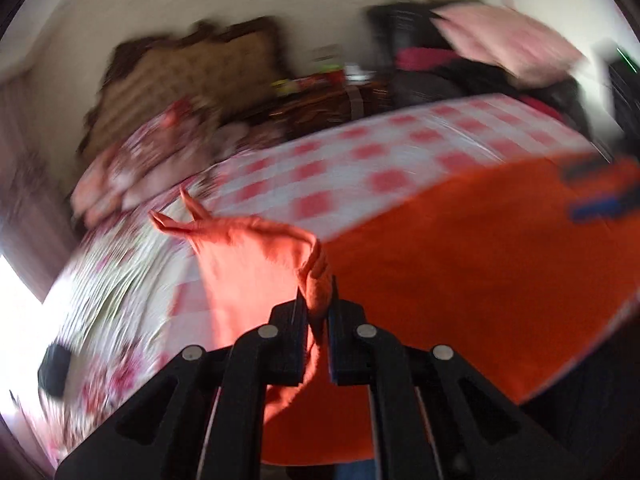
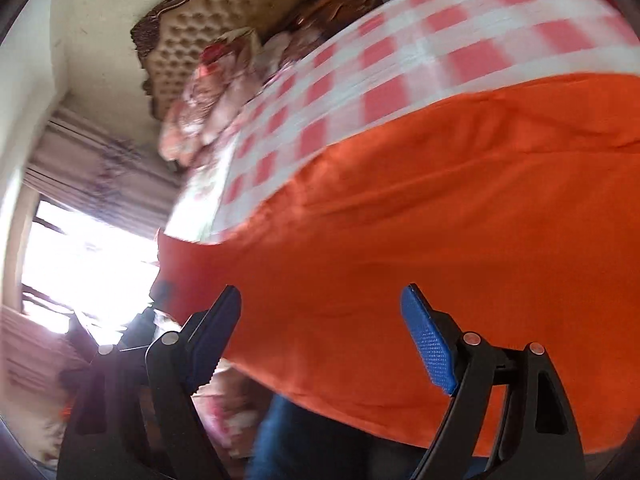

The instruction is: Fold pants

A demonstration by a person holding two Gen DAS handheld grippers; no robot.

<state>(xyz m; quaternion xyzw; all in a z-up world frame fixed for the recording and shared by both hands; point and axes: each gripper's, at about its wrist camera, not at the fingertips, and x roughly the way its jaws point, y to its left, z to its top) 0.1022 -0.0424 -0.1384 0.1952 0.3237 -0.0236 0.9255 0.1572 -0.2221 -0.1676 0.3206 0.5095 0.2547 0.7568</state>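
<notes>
Fingers of the left gripper (image 1: pixel 318 300) are pressed nearly together on a bunched corner of the orange pants (image 1: pixel 460 264), and the cloth comes up between the two black pads like a small twisted tail. From this pinch a lifted flap of the pants goes away to the left and a little up, with a paler, sunlit side turned to the camera; its far tip ends in two thin points, maybe a drawstring, but the blur does not let me say.

The right gripper (image 2: pixel 320 320) has its fingers wide apart, with nothing between them. One blue pad (image 2: pixel 430 346) shows clearly; the other pad is in shadow. The orange pants (image 2: pixel 440 220) lie flat just beyond these open fingers and fill the space between them. I cannot tell if the tips touch the cloth.

The main body of the pants is spread on the bed (image 1: pixel 360 152), on the red and white checked sheet. Its long axis runs across both views, from low left to the right side. I judge the fold turns on this: the left hand already has its corner, and the free edge near the right hand waits for a grip, so the right fingers are nearer to the next hold.

Farther away are flowered pillows (image 2: pixel 208 92) and a brown tufted headboard (image 2: pixel 200 28).
</notes>
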